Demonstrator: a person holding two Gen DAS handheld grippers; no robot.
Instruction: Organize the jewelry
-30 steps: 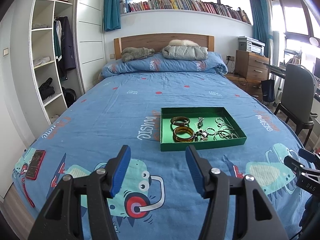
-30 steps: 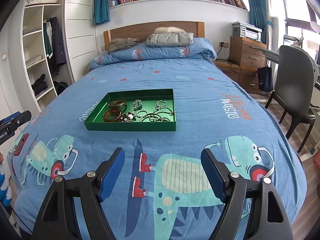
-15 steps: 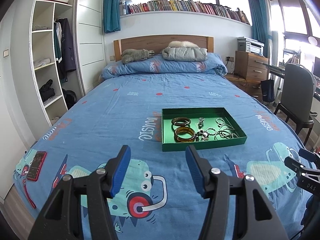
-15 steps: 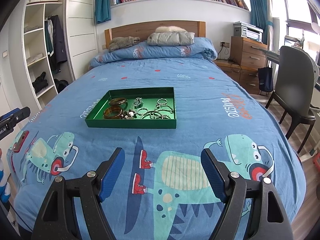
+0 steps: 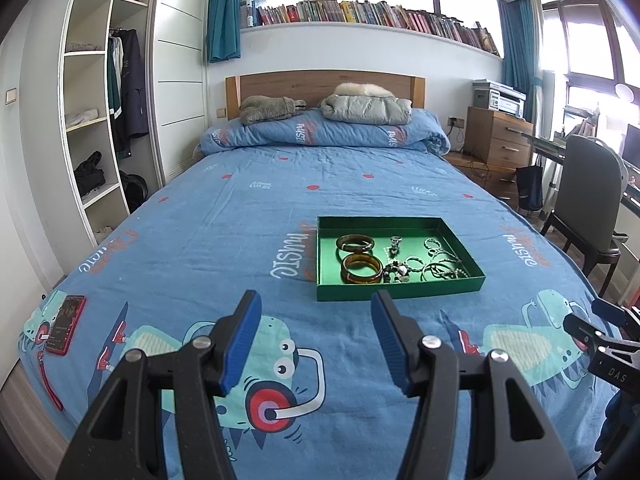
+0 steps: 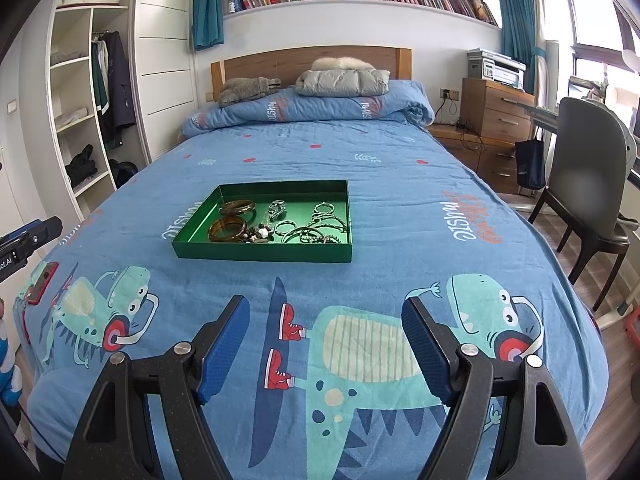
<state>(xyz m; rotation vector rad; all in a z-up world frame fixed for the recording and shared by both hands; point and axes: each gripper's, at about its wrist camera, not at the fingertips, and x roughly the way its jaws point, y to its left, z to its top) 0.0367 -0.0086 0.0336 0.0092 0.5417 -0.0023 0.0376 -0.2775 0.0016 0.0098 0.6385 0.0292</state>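
Note:
A green tray (image 5: 328,256) lies on the blue bed cover; it also shows in the right wrist view (image 6: 192,230). In it are two brown bangles (image 5: 361,268) (image 6: 227,229), a small beaded piece (image 5: 396,270) and several silver bracelets (image 5: 440,266) (image 6: 316,228). My left gripper (image 5: 316,330) is open and empty, hovering over the bed short of the tray's near wall. My right gripper (image 6: 326,338) is open and empty, further back from the tray and to its right.
A red phone (image 5: 66,323) lies near the bed's left edge. A folded duvet (image 5: 320,136) and clothes sit at the headboard. A wardrobe (image 5: 96,128) stands left, a chair (image 5: 588,200) and wooden drawers (image 5: 500,140) right.
Both grippers have drawn back and risen slightly, so the tray looks a little farther off. Both stay open and empty.

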